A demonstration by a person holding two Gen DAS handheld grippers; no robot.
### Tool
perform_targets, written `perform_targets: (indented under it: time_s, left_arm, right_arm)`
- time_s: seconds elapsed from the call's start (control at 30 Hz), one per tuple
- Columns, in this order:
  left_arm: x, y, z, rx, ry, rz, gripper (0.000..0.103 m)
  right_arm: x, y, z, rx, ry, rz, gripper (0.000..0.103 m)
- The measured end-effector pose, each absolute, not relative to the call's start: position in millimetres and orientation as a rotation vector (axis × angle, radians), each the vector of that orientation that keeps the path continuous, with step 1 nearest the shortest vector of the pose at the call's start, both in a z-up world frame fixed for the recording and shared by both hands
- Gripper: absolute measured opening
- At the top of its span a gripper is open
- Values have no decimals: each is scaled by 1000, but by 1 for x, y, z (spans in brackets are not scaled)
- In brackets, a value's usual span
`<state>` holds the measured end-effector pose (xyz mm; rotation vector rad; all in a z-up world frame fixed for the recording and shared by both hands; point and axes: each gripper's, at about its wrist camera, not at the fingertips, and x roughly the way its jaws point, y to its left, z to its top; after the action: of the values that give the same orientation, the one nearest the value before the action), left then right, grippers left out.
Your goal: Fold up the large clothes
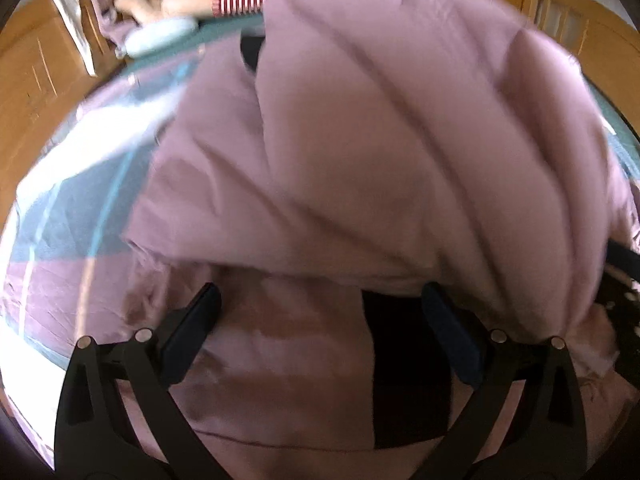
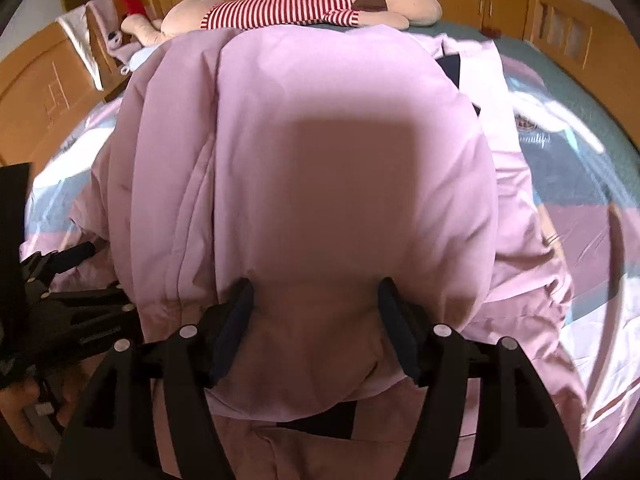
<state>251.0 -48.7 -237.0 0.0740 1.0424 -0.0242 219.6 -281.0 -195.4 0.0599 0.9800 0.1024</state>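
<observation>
A large pink garment point(image 1: 360, 140) with black trim lies on the bed, a big fold of it raised and draped over the rest. My left gripper point(image 1: 320, 300) is open, its fingers wide apart just under the fold's lower edge, over a black band point(image 1: 400, 360). In the right wrist view the garment point(image 2: 340, 160) bulges up in front of my right gripper point(image 2: 316, 300), which is open with pink cloth filling the gap between its fingers. The left gripper's body point(image 2: 60, 300) shows at the left edge there.
The bed has a pink, blue and teal quilt point(image 2: 580, 200). A plush toy in a red-striped shirt point(image 2: 300, 8) lies at the far end. Wooden cupboards point(image 2: 40, 80) and a wooden bed frame point(image 2: 580, 36) surround the bed. A pale blue pillow point(image 1: 160, 36) lies near the toy.
</observation>
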Motion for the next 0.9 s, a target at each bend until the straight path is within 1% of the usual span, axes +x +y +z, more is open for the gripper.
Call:
perform_targets:
  time_s: [0.07, 0.17, 0.2, 0.27, 0.33, 0.4, 0.6, 0.77, 0.8, 0.83, 0.9]
  left_arm:
    - [251, -45, -238, 54, 1046, -31, 101]
    - [246, -44, -229, 49, 1016, -16, 101]
    - [241, -43, -220, 37, 972, -4, 101]
    - [233, -43, -203, 32, 880, 2, 101]
    - [228, -44, -188, 33, 791, 3, 101]
    - [231, -45, -186, 21, 771, -4, 101]
    - [250, -47, -224, 41, 875, -6, 101]
    - [257, -36, -233, -40, 943, -39, 101]
    - [257, -35, -234, -47, 949, -38, 101]
    - [257, -35, -235, -47, 950, -36, 101]
    - [257, -36, -237, -45, 949, -33, 101]
  right_arm:
    - [219, -285, -189, 68, 949, 104, 66]
    - [214, -299, -177, 166, 849, 120, 66]
    - [215, -302, -180, 176, 857, 111, 67]
    - [223, -298, -197, 157, 931, 94, 68]
    - [220, -289, -205, 98, 928, 72, 69]
    - [216, -278, -204, 40, 908, 53, 69]
    - [212, -274, -201, 22, 886, 56, 69]
    - [191, -282, -172, 35, 675, 23, 69]
    - [191, -282, -171, 24, 664, 11, 69]
    - [195, -280, -175, -5, 692, -7, 69]
    - [211, -278, -201, -51, 833, -32, 70]
